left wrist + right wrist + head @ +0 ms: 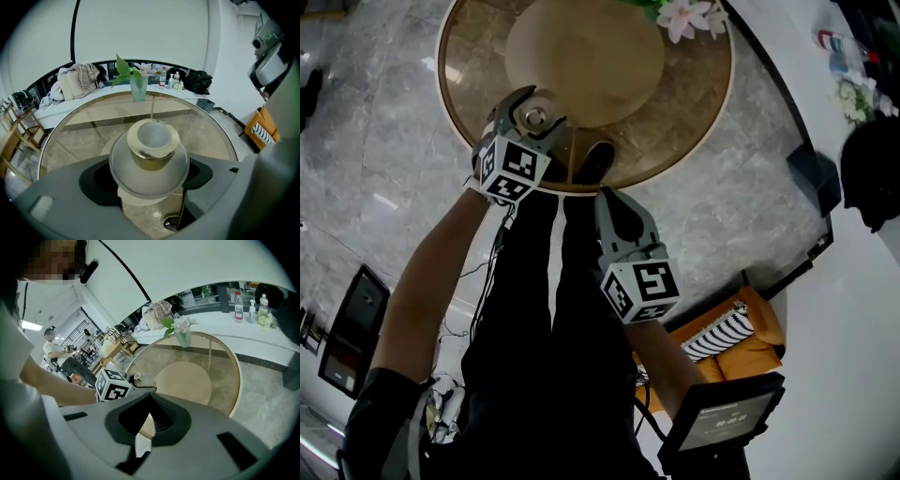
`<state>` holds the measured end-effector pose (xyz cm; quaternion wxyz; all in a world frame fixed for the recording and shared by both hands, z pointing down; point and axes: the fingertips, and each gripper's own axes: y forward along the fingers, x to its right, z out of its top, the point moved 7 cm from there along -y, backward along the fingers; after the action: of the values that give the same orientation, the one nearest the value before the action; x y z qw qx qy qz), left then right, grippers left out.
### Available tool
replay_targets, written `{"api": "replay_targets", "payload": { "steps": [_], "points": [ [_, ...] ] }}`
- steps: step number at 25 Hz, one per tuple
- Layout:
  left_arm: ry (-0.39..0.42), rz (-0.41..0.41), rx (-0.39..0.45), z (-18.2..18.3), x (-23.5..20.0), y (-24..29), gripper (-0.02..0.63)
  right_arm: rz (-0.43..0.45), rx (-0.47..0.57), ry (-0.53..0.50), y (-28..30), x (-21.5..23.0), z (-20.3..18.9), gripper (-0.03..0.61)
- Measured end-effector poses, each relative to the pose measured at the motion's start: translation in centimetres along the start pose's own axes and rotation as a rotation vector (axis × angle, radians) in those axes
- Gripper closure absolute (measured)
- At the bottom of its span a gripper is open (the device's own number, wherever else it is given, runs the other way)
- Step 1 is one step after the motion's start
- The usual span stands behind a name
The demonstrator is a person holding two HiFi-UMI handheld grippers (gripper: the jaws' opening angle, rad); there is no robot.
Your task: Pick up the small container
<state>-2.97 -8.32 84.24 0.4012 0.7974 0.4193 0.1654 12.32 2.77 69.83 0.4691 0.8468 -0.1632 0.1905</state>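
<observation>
The small container (151, 145) is gripped between the left gripper's (532, 108) jaws (over the glass table (84, 126)). The right gripper's (148, 420) jaws are closed with nothing between them.

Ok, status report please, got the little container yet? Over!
Left gripper shut on small container, over glass table. Right gripper shut, empty. Nothing blocking.

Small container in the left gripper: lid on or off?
Off. The small container, clamped in the left gripper, shows an open gold-rimmed mouth with no cap. Contents: cannot tell.
</observation>
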Motion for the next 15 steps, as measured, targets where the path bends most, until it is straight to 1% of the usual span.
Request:
{"api": "replay_targets", "payload": {
  "steps": [7,12,15],
  "points": [
    [0.006,0.004,-0.001,0.07,0.04,0.02,0.275,0.004,-0.006,0.012,0.03,-0.19,-0.06,0.583],
    [-0.034,0.01,-0.008,0.22,-0.16,-0.34,0.276,0.0,-0.002,0.018,0.01,-0.01,0.01,0.583],
    [-0.042,0.011,-0.012,0.31,-0.23,-0.86,0.276,-0.001,-0.003,0.019,-0.03,-0.08,-0.02,0.583]
  ]
}}
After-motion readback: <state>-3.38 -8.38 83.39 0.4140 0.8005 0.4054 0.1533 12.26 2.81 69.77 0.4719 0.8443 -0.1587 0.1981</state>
